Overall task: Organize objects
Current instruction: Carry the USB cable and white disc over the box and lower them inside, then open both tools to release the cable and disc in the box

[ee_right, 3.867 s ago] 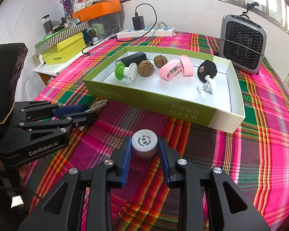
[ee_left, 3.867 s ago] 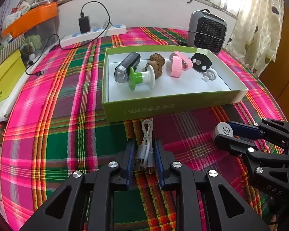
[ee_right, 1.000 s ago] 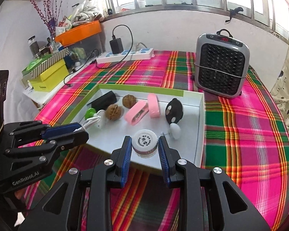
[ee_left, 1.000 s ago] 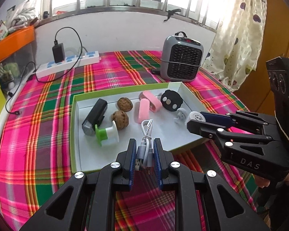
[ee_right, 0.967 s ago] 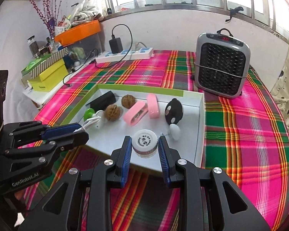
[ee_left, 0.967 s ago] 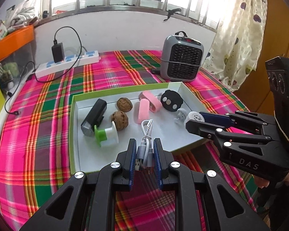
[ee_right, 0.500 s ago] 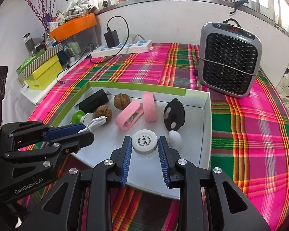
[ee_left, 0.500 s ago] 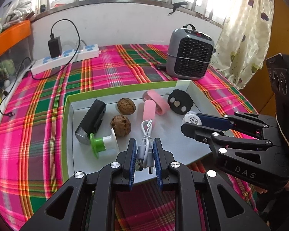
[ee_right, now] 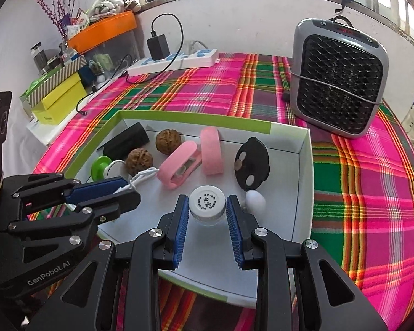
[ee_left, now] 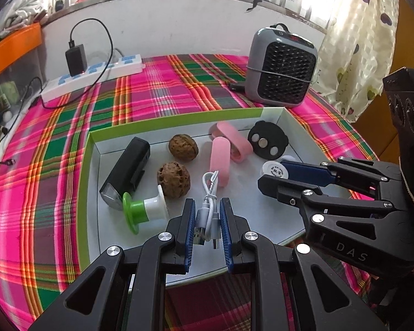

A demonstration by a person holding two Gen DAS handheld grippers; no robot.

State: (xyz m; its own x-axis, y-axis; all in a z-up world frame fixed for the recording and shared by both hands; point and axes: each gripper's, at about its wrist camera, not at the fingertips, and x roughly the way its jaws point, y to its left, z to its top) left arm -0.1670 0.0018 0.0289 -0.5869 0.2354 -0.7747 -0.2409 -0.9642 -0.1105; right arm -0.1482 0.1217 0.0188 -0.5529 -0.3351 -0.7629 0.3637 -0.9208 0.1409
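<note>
My left gripper [ee_left: 206, 227] has its fingers clamped on the white cable [ee_left: 209, 207]; my right gripper [ee_right: 207, 220] grips the small jar [ee_right: 207, 202] above the box [ee_right: 305, 182].

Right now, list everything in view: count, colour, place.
box: 1, green rim, white inside, on the plaid cloth
walnuts: 2, brown, in the box
bike light: 1, black, box's left side
spool: 1, green and white, beside the light
pink clips: 2, box centre
black disc: 1, three silver dots, box's right side
heater: 1, grey, behind the box
power strip: 1, white, far left
USB cable: 1, white, in the left tongs
small jar: 1, white lid, in the right tongs
</note>
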